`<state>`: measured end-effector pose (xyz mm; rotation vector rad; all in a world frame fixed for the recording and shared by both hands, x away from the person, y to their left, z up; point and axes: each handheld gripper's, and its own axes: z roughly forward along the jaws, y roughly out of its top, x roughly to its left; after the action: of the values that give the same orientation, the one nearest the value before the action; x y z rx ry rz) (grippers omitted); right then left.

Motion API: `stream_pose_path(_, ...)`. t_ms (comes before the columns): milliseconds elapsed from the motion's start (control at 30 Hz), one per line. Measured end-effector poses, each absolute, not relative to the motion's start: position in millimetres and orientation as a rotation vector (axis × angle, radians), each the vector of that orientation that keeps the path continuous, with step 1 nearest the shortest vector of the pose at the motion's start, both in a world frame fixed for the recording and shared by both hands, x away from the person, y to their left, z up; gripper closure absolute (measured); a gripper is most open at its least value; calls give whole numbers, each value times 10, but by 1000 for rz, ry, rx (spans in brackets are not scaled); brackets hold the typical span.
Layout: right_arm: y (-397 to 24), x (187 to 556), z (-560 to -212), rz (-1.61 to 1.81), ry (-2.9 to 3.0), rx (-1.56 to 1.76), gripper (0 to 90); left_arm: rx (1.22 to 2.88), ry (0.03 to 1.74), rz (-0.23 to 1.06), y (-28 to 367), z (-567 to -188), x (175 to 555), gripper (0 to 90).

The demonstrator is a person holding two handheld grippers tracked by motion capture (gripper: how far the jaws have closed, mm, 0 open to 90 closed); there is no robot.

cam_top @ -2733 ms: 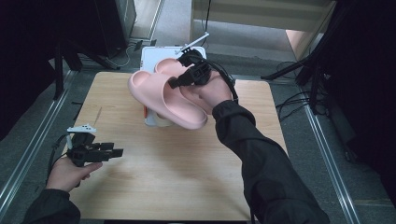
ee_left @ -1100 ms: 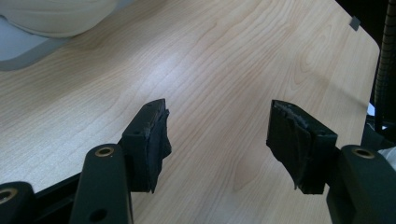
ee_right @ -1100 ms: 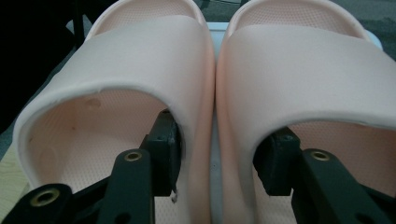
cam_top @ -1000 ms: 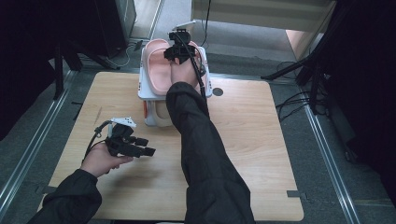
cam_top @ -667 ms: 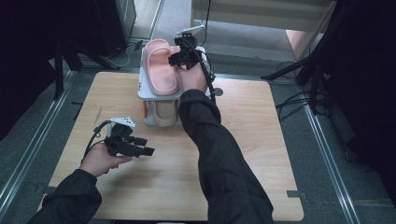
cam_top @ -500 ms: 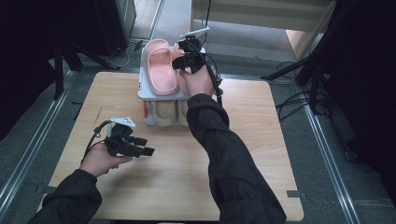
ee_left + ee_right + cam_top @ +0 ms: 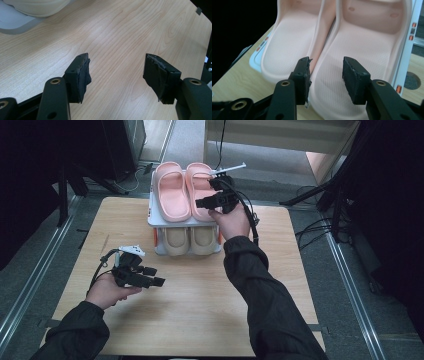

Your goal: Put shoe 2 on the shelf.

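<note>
Two pink slippers (image 7: pixel 172 190) (image 7: pixel 200 184) lie side by side on the top shelf of a white shoe rack (image 7: pixel 152 220). My right gripper (image 7: pixel 200 202) hovers at the heel end of the right-hand slipper (image 7: pixel 362 42), its fingers pointing along it. Its jaws have just been opening and grip nothing; the left slipper (image 7: pixel 284 50) lies beyond its left finger. My right gripper (image 7: pixel 325 72) is open. My left gripper (image 7: pixel 158 275) is held low over the table's front left. My left gripper (image 7: pixel 116 67) is open over bare wood.
A pair of beige slippers (image 7: pixel 190 240) fills the rack's lower shelf, its edge showing in the left gripper view (image 7: pixel 37 6). The wooden table (image 7: pixel 200 310) stretches in front of the rack. Cables and dark stands ring the table on the floor.
The pink slippers, carried earlier by the right gripper, now rest on the rack. The right hand has pulled back off them toward the near right. The left hand has stayed put this last second.
</note>
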<state>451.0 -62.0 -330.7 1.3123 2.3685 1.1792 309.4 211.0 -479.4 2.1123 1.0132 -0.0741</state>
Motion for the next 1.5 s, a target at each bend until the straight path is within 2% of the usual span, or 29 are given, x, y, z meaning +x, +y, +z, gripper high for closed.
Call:
stream_pose_path(633,-835,4000,-3520,1223,2497,1059,558,2116,1038,-68,2128,-4818,3109,368)
stream_pose_path(1500,-996,3575,-4268,1331,2653,789,497,2132,1027,-54,2127,-4835,3096,368)
